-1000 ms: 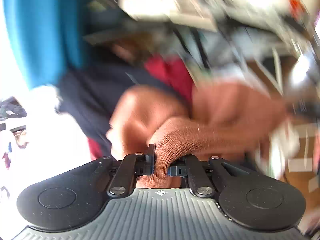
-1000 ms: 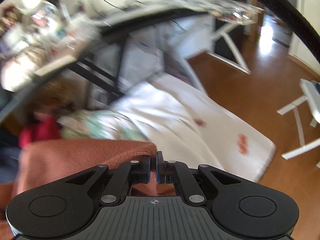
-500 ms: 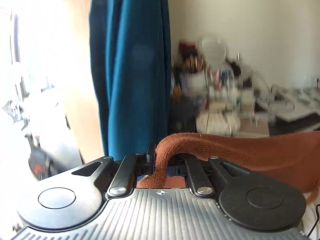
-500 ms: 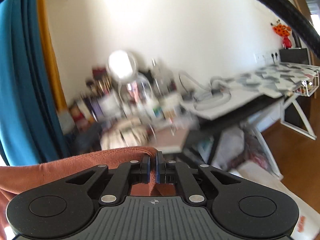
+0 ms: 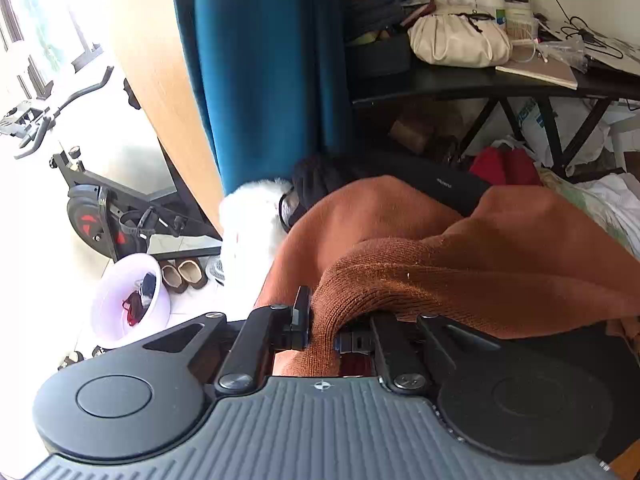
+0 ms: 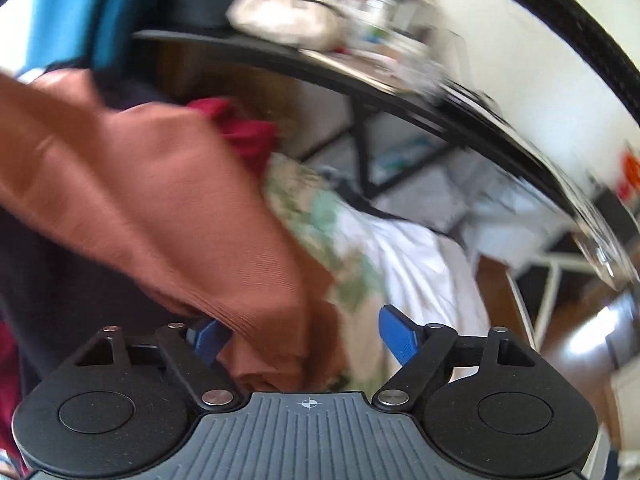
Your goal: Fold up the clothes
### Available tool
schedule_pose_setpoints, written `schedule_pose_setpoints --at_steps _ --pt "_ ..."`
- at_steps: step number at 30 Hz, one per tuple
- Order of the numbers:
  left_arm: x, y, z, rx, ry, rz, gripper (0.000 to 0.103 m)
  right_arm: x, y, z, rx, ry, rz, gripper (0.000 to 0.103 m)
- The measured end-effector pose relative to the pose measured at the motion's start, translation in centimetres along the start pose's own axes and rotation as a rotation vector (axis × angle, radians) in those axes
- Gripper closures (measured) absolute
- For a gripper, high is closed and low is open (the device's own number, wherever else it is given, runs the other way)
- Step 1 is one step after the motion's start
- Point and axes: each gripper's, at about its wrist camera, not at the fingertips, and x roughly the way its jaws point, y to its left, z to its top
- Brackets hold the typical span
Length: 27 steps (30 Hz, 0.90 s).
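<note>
Rust-brown knitted clothing (image 5: 460, 264) is draped over a pile of dark and red garments (image 5: 504, 164) below a black desk (image 5: 460, 80). Its ribbed edge is pinched in the left tool (image 5: 322, 330). The right tool (image 6: 304, 336) has just been opened wide; the cloth lies loose against one blue pad.

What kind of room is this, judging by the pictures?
Probably a lived-in room of a home, perhaps a bedroom. An exercise bike stands by the bright window, a black desk is crowded with toiletries and a cream bag, and slippers lie on the floor.
</note>
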Motion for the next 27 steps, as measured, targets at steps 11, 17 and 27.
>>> schedule_pose_setpoints --at_steps 11,17,27 --pt "0.1 -0.7 1.3 0.055 0.002 0.015 0.092 6.8 3.8 2.9 0.001 0.042 0.036 0.053" --pt "0.1 0.3 0.8 0.004 0.029 0.004 0.092 5.7 0.0 5.5 0.396 0.097 0.093 0.092" --pt "-7.7 1.7 6.6 -0.136 -0.301 -0.179 0.093 -8.7 -13.0 11.5 0.818 -0.368 0.167 0.094"
